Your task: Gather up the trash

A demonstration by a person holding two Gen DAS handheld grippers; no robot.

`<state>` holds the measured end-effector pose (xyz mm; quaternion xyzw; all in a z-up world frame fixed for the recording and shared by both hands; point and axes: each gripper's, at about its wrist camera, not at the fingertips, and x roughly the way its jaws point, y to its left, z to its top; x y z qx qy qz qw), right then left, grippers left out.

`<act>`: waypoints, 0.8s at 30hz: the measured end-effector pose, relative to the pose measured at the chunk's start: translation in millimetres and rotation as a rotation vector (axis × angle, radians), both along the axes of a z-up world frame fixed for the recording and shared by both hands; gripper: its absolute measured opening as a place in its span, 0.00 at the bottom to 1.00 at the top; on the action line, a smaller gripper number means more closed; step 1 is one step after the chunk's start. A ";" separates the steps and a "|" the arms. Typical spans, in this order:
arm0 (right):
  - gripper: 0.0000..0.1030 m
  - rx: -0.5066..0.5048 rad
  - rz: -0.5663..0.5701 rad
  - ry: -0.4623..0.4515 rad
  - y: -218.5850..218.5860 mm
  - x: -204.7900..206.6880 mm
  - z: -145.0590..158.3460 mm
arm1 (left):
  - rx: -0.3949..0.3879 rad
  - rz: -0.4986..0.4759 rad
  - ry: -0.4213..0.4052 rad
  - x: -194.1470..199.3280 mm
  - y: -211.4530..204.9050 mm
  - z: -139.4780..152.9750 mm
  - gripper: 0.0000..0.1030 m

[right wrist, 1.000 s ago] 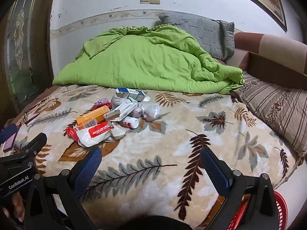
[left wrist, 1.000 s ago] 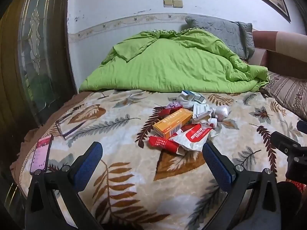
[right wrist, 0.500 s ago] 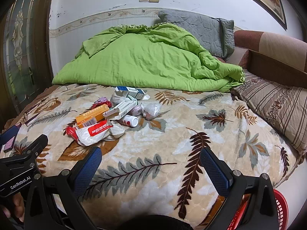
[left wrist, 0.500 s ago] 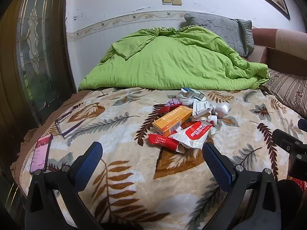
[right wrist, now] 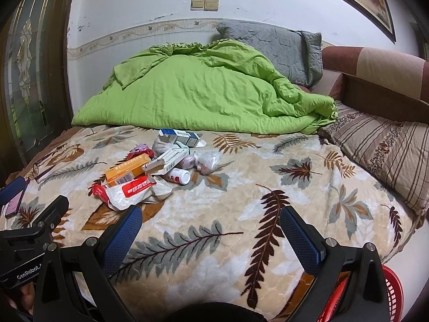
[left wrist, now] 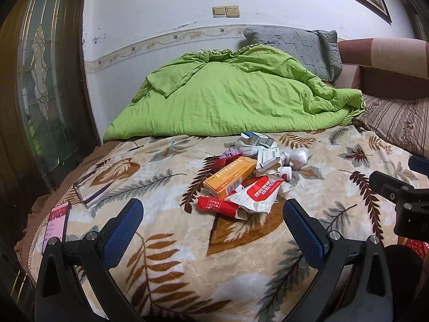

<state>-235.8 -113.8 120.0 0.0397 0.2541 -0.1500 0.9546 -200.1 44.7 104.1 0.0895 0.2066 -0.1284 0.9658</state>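
Note:
A heap of trash lies mid-bed on the leaf-print blanket: an orange box (left wrist: 229, 177) (right wrist: 128, 170), a red-and-white wrapper (left wrist: 257, 193) (right wrist: 131, 191), a red packet (left wrist: 215, 206), white cartons (right wrist: 169, 158), a blue-and-white box (right wrist: 179, 136), a small white bottle (right wrist: 178, 175) and a crumpled clear bag (right wrist: 206, 161). My left gripper (left wrist: 213, 232) is open, hovering just short of the heap with nothing between its fingers. My right gripper (right wrist: 210, 234) is open too, over bare blanket to the right of the heap.
A green duvet (left wrist: 236, 99) is bunched behind the trash, with a grey pillow (right wrist: 270, 48) and striped pillow (right wrist: 380, 150). A phone (left wrist: 56, 225) and glasses (left wrist: 91, 190) lie at the left bed edge. A red basket (right wrist: 386, 295) shows at lower right.
Both views have risen and tilted up slightly, so the heap sits a little lower and nearer in frame. Nothing on the bed has moved; both grippers stay open.

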 end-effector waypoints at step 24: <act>1.00 0.004 0.016 0.102 -3.9 1.9 -2.6 | 0.000 -0.001 0.017 -0.3 -0.9 -5.4 1.00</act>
